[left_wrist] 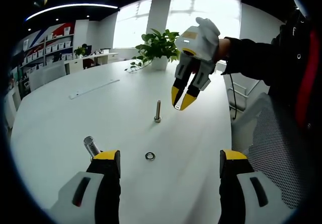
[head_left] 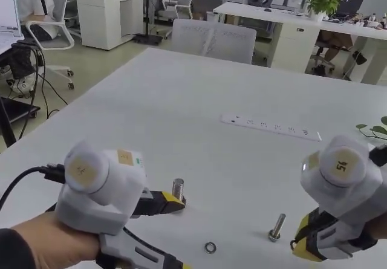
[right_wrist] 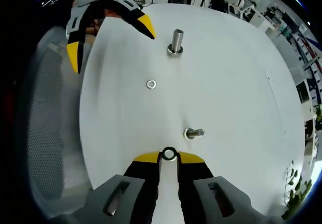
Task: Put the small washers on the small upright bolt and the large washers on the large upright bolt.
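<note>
The right gripper (right_wrist: pixel 169 157), pinching a washer (right_wrist: pixel 163 154), should hold it level and centred above the small bolt (right_wrist: pixel 193 132); the left gripper (left_wrist: pixel 170 158) gapes empty.

Head downward, gripper views opposed, sharing table (head_left: pixel 181 112)

Seen: 1 lg bolt (head_left: pixel 178 190), 1 sm bolt (head_left: pixel 277 226), 2 washers (head_left: pixel 210 247) (right_wrist: pixel 169 154), 1 pwr strip (head_left: pixel 270 127).
</note>
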